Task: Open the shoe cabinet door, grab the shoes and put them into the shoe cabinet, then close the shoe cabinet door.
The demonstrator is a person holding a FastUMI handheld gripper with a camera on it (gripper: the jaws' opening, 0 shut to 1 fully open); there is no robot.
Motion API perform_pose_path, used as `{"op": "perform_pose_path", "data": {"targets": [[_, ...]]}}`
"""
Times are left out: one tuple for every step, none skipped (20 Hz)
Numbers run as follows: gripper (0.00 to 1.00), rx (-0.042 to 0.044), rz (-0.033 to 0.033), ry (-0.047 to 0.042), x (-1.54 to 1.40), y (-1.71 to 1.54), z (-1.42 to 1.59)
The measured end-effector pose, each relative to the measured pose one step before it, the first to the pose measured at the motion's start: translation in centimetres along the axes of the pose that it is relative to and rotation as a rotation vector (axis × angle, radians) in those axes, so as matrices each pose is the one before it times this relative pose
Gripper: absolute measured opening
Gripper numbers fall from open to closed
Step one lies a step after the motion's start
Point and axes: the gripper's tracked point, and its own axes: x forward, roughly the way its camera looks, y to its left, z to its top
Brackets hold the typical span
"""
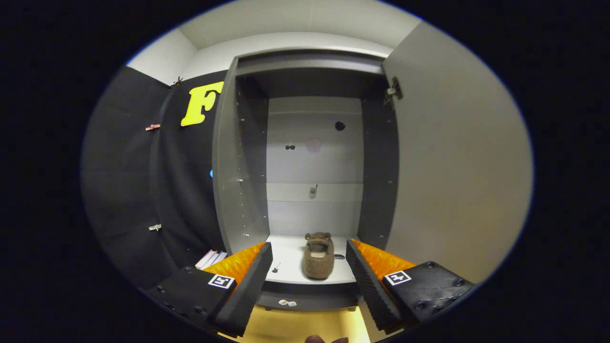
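Slipper (319, 256) sits inside cabinet (240, 190), just ahead of gripper (309, 276), btwn its spread, empty fingers. Looks soft, light, fuzzy; prob. squashes. Pinch across sides, mid-body. Door (457, 162) open at right.

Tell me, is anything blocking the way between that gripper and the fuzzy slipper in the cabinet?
Nothing visible does. The hand-held gripper is open, and the brown slipper lies beyond its fingers on the shoe cabinet's bottom shelf. The cabinet door stands swung open to the side.

Staged booth, black cloth wall (128, 190), open shoe cabinet (238, 166), plain ceiling (305, 21)
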Motion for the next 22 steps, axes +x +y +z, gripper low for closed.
{"op": "perform_pose_path", "data": {"targets": [[0.98, 0.00172, 0.00634, -0.01748, -2.013, 0.067, 0.334], [0.98, 0.00479, -0.00013, -0.00996, -1.858, -0.096, 0.174], [0.98, 0.00456, 0.00964, -0.00582, -1.647, -0.122, -0.054], [0.98, -0.00518, -0.00255, -0.00716, -1.687, -0.235, -0.076], [0.98, -0.01378, 0.0025, -0.0052, -1.363, -0.306, -0.292], [0.98, -0.01935, -0.0073, -0.00736, -1.404, -0.545, -0.136], [0.98, -0.01586, -0.0066, -0.00714, -1.205, -0.614, -0.07], [0.98, -0.00658, -0.01327, -0.003, -1.35, -0.826, -0.1], [0.98, -0.00532, -0.00944, 0.00726, -0.737, -0.609, 0.19], [0.98, -0.00042, -0.00548, 0.00697, -1.039, -0.889, 0.049], [0.98, -0.00112, 0.00621, 0.00542, -0.898, -0.763, 0.103], [0.98, 0.00178, 0.00874, 0.01407, -0.874, -0.751, -0.092], [0.98, 0.01116, 0.01022, 0.00768, -0.959, -0.796, 0.167], [0.98, 0.01754, 0.00866, 0.00138, -0.975, -0.764, 0.3], [0.98, 0.01875, 0.00577, 0.00299, -0.898, -0.931, 0.335], [0.98, 0.01275, -0.00118, -0.00172, -1.066, -1.256, 0.058], [0.98, 0.00173, -0.00866, -0.00062, -0.78, -1.175, 0.0], [0.98, 0.00106, -0.01096, 0.00259, -0.766, -1.374, -0.044], [0.98, 0.00508, -0.02069, -0.00334, -0.637, -1.616, -0.021], [0.98, 0.01272, -0.03041, 0.0058, -0.435, -1.938, 0.011], [0.98, 0.01346, -0.02426, 0.00436, -0.133, -1.683, -0.081], [0.98, 0.0177, -0.02794, 0.00294, -0.054, -1.751, 0.092]]}}
